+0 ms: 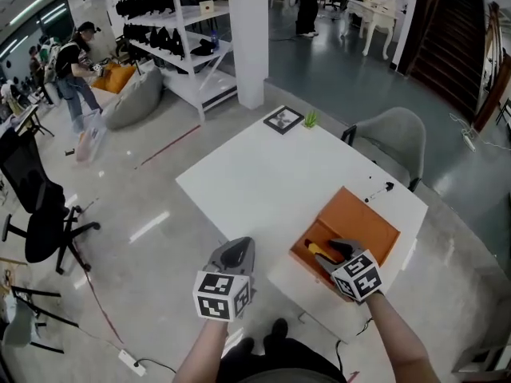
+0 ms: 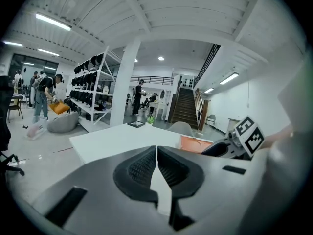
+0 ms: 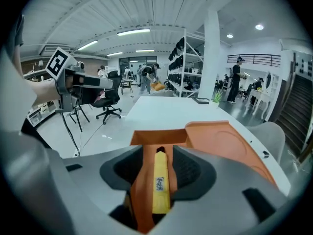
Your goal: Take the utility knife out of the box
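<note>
Utility knife (image 3: 161,185): a slim yellow bar with a small printed label and a dark tip. It is seen lying lengthwise in the trough of the box, not yet lifted.
Box (image 1: 363,222): an orange tray with smooth, matt, moulded walls. A narrow recess holds the knife, and a flatter panel beside it is marked with a shallow round hollow. It is set near the table's front corner.
Right gripper (image 1: 335,251): it is tilted down into the box with its jaws held apart on either side of the knife. A little of the orange floor shows between the ribbed black pads and the yellow body, so no grip is judged to be made.
Left gripper (image 2: 156,168): its jaws are pressed together on nothing. It is held off the table's near edge, well apart from the box.
Table (image 1: 263,182): a white, flat, glossy top on which the box rests.
Progress: the approach is judged done, since the knife is framed by the pads. Closing on it and lifting it clear of the box are left.
</note>
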A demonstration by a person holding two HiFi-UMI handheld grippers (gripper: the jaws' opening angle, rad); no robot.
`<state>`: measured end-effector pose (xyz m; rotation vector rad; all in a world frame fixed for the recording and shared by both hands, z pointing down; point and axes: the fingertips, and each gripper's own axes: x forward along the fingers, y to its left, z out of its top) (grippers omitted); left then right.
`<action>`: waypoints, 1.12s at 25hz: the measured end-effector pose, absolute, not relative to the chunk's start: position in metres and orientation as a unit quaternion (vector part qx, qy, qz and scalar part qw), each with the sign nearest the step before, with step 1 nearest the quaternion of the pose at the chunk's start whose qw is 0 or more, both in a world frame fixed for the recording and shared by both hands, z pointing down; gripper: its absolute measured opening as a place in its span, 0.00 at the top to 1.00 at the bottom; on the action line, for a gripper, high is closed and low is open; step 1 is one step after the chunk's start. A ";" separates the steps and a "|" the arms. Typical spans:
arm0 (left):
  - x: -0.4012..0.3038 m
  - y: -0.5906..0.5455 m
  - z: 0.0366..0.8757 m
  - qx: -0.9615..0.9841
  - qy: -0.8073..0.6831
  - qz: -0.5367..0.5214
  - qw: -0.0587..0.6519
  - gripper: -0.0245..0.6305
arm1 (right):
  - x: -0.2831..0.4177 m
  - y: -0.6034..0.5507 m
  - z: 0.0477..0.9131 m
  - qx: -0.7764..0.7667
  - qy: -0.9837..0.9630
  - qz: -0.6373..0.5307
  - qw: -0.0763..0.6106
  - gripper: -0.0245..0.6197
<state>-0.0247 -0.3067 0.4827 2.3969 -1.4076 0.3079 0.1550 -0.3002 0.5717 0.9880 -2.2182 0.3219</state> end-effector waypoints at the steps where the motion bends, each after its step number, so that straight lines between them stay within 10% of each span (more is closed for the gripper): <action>1: -0.027 -0.307 0.483 0.843 -0.498 0.108 0.172 0.94 | 0.154 -0.300 0.575 0.377 -0.851 0.124 0.345 0.67; 28: -0.046 -0.312 0.497 0.827 -0.520 0.106 0.188 0.94 | 0.159 -0.301 0.643 0.326 -0.807 0.155 0.468 0.68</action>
